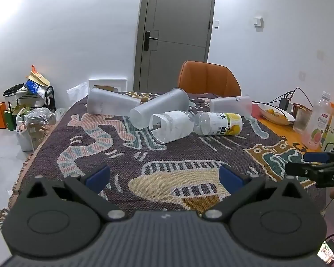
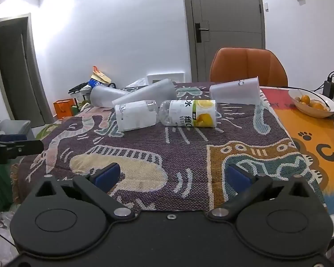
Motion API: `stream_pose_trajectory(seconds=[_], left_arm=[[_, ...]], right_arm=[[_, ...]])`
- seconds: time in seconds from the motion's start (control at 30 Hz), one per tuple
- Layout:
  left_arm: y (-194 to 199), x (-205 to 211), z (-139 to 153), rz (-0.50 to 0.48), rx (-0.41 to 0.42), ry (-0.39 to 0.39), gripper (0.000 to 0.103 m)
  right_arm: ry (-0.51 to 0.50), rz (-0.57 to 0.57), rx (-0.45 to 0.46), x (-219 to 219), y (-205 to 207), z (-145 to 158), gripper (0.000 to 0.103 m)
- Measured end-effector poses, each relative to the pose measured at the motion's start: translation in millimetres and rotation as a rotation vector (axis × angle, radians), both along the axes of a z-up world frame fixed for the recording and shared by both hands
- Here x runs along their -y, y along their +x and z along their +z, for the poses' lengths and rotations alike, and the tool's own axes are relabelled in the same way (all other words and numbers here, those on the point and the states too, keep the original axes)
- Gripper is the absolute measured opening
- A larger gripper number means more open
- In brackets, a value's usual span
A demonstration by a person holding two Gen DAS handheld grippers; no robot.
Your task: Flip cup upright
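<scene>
Three frosted plastic cups lie on their sides at the far end of the patterned cloth: one at the left (image 1: 109,104) (image 2: 104,95), one in the middle (image 1: 160,109) (image 2: 149,93), one at the right (image 1: 231,104) (image 2: 236,93). In front of them lie a cut clear bottle (image 1: 171,125) (image 2: 135,115) and a lemon-label bottle (image 1: 220,123) (image 2: 189,115). My left gripper (image 1: 164,175) is open and empty above the near cloth. My right gripper (image 2: 173,175) is open and empty too, and shows at the right edge of the left wrist view (image 1: 318,164).
An orange chair (image 1: 208,79) stands behind the table. A bowl of fruit (image 2: 311,102), a charger with cables (image 2: 329,86) and upright drink bottles (image 1: 318,122) sit at the right. Bags and clutter (image 1: 29,111) stand on the floor at the left.
</scene>
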State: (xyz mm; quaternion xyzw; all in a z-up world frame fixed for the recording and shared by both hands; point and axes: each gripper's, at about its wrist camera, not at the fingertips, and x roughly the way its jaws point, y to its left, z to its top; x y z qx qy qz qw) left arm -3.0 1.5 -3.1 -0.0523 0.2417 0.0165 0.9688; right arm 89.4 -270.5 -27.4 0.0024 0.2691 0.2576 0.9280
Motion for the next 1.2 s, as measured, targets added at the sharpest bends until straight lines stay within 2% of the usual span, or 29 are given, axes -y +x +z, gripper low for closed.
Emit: stream_pose_trajectory(seconds=[1.2], left_arm=[[-8.0, 6.7, 8.8, -0.018, 0.029, 0.014, 0.103]], right_arm=[[-0.003, 0.001, 0.024, -1.5, -6.1, 6.4, 0.103]])
